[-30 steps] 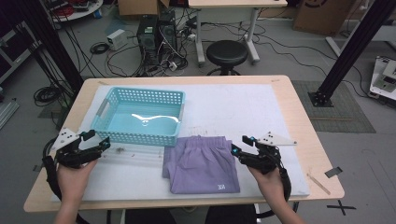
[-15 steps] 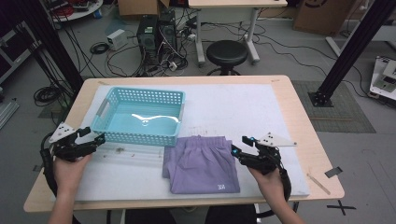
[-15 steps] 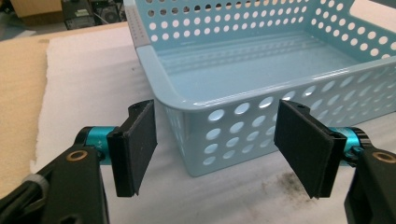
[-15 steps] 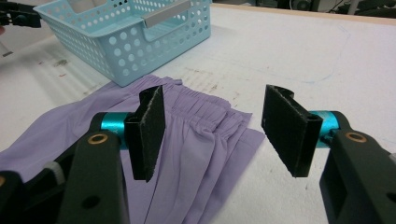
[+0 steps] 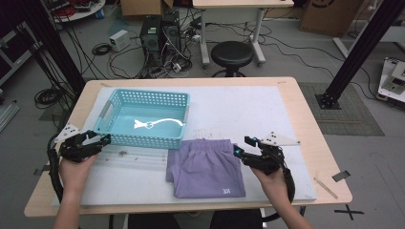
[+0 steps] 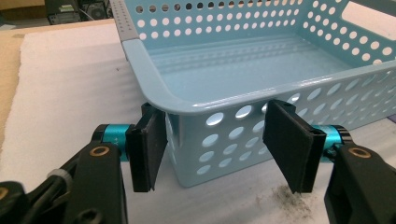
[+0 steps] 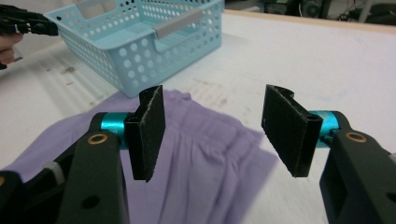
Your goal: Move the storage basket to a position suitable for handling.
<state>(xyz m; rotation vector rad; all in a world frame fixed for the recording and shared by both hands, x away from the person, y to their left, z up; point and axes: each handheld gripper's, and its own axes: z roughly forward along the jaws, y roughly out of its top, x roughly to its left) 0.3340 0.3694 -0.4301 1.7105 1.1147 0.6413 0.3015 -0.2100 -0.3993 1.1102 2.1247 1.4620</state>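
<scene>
In the high view the two forearms come in from the bottom edge. The left hand (image 5: pixel 74 164) is at about 8 o'clock of the table (image 5: pixel 305 109) and holds the left gripper (image 5: pixel 102 139) pointing toward 3 o'clock, at the near left corner of the blue basket (image 5: pixel 143 119). The right hand (image 5: pixel 272 179) is at about 5 o'clock and holds the right gripper (image 5: pixel 240 148) pointing toward 9 o'clock, at the right edge of the purple shorts (image 5: pixel 205 169).

In the left gripper view the left gripper (image 6: pixel 219 144) has its jaws wide apart. The basket (image 6: pixel 243 65) corner stands between them; one pad looks very close to the wall, but I cannot tell if it touches. Nothing is clamped.

In the right gripper view the right gripper (image 7: pixel 212 123) is also wide open and grips nothing; the shorts (image 7: pixel 196 158) lie flat below and behind its jaws, and the basket (image 7: pixel 140 37) is farther off.

The shorts lie flat on the white mat (image 5: pixel 248 109), just in front of the basket at about 6 o'clock of the table. Their long axis runs from 12 to 6 o'clock, the gathered waistband toward the basket and the hem with a small white label toward the person. The basket's long axis runs from 9 to 3 o'clock.
</scene>
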